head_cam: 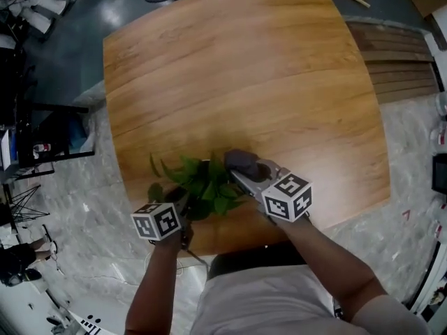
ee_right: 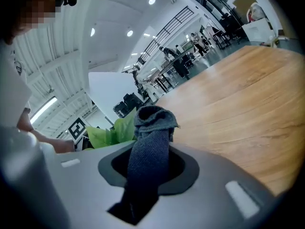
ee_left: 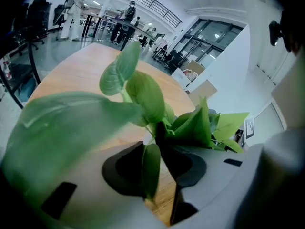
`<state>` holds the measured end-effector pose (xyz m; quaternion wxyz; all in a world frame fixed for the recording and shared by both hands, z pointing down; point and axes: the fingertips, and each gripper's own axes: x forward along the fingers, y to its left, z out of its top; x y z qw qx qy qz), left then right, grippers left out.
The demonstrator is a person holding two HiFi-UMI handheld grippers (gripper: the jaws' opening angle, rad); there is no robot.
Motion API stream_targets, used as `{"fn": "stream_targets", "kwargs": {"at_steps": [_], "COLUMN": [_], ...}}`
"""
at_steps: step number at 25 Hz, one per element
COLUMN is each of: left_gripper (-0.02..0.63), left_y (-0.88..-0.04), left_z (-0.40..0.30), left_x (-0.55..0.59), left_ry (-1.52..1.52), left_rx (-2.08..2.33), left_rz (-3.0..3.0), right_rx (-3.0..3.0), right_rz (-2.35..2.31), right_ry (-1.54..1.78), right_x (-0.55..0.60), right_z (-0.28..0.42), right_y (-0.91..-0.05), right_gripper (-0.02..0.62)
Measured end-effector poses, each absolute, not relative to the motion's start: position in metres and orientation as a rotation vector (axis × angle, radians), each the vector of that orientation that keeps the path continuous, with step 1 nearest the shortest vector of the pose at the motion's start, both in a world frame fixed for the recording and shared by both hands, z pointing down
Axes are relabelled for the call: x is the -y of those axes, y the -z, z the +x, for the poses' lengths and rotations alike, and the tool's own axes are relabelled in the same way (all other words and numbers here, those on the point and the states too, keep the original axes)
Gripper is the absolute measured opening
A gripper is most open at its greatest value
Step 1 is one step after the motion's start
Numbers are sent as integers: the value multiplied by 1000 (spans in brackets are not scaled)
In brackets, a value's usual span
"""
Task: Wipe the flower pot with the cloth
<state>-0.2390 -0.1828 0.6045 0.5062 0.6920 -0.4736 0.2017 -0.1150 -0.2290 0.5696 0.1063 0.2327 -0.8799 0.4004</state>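
Our potted plant (head_cam: 201,181) stood near the front edge of the wooden desk (head_cam: 244,68), close to us. Its green leaves (ee_left: 147,97) spread so thickly that we could not make out the flower pot itself beneath them in any view.

Our left gripper (head_cam: 187,203) came at the plant from the near left side and pointed down into the foliage, with its marker cube (head_cam: 157,222) just off the desk edge. In the left gripper view its fingers (ee_left: 125,168) stood wide apart. One leaf hung down in the gap between them, but neither pad pressed on it, and a big blurred leaf filled the left side of that view.

Our right gripper (head_cam: 241,173) sat just to the right of the plant. Its fingers (ee_right: 183,168) were clamped on the dark grey cloth (ee_right: 151,128), which stuck out past the tips in a bunched fold. From the head view the cloth (head_cam: 243,161) was right beside the rightmost leaves, but whether it touched them we could not tell. In the right gripper view the leaves (ee_right: 112,130) showed just behind and left of the cloth, with bare desk (ee_right: 248,89) stretching away to the right.
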Motion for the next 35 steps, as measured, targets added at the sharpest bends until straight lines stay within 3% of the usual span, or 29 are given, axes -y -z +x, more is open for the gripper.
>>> {"fn": "stream_targets", "kwargs": {"at_steps": [1, 3, 12, 20, 28, 35], "left_gripper": [96, 63, 44, 23, 25, 28], "left_y": [-606, -609, -627, -648, -640, -630], "left_z": [-241, -244, -258, -270, -271, -265], "left_x": [184, 185, 168, 151, 151, 158], "left_ry": [-489, -477, -420, -375, -570, -735], "left_rx": [1153, 1170, 1178, 1195, 1204, 1206], "left_rz": [1672, 1666, 1628, 1615, 1783, 1963], "right_rx": [2596, 2606, 2748, 2607, 2727, 2549], "right_rz": [673, 642, 398, 540, 253, 524], "right_ry": [-1189, -1214, -1431, -1429, -1439, -1441], "right_x": [229, 226, 204, 214, 178, 208], "right_z": [-117, -121, -154, -149, -196, -160], "right_y": [-571, -572, -549, -620, -540, -622], "right_gripper": [100, 100, 98, 97, 97, 95]}}
